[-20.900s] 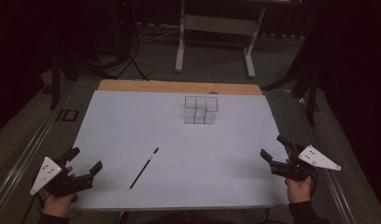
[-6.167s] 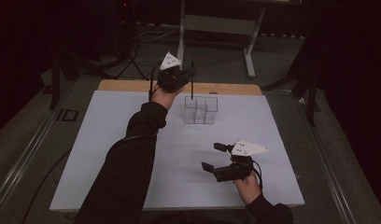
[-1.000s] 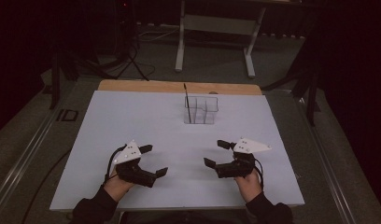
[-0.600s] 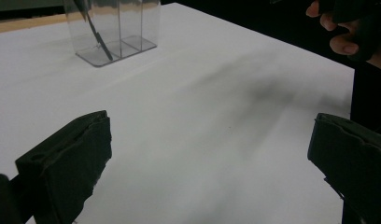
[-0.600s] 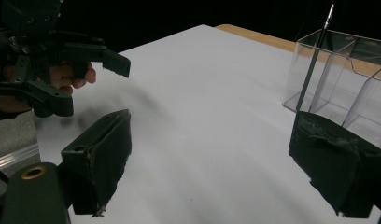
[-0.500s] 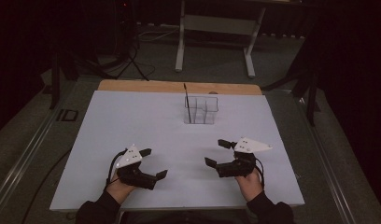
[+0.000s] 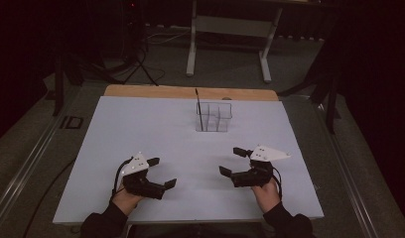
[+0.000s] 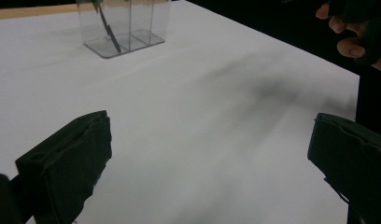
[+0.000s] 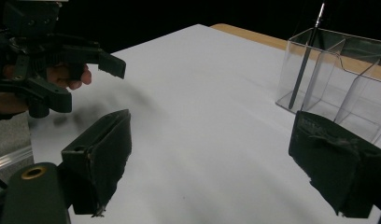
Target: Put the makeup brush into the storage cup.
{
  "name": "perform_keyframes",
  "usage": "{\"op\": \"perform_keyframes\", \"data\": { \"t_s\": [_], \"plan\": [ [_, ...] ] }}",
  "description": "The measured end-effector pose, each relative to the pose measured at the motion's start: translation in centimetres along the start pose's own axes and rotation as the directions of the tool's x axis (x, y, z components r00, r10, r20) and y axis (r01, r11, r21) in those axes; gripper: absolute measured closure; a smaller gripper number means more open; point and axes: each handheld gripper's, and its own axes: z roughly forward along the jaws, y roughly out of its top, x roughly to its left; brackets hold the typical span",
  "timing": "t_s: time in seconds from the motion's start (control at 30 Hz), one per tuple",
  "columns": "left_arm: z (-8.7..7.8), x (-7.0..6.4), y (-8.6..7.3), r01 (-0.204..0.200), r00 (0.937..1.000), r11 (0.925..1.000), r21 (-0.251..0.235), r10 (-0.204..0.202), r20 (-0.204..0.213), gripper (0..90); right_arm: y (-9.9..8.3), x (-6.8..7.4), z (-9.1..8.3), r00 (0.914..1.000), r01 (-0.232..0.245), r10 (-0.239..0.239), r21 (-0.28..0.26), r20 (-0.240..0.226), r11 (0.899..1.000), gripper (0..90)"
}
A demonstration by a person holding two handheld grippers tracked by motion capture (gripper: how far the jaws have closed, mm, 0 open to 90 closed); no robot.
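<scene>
Left gripper (image 7: 157, 172): jaws spread wide, nothing between them, low over the white worktop (image 7: 141, 129). Right gripper (image 7: 234, 160): jaws likewise parted and empty. Clear divided holder (image 7: 214, 117): stood well beyond both sets of jaws, near the worktop's far edge. Pen (image 7: 199, 110): upright, slightly tilted, in the holder's left compartment. Bare worktop lay between jaws and holder, nothing obstructing.

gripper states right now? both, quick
Left gripper: open, holding nothing, low over the white table.
Right gripper: open, holding nothing, low over the table.
</scene>
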Motion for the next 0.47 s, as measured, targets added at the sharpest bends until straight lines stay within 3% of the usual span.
{"op": "perform_keyframes", "data": {
  "t_s": [0.47],
  "plan": [
    [-0.02, 0.14, 0.07, 0.01, 0.9999, 0.9999, -0.009, -0.01, 0.004, 0.3, -0.16, -0.06, 0.13, 1.0, -0.004, 0.004, 0.009, -0.006, 1.0, 13.1]
  ]
}}
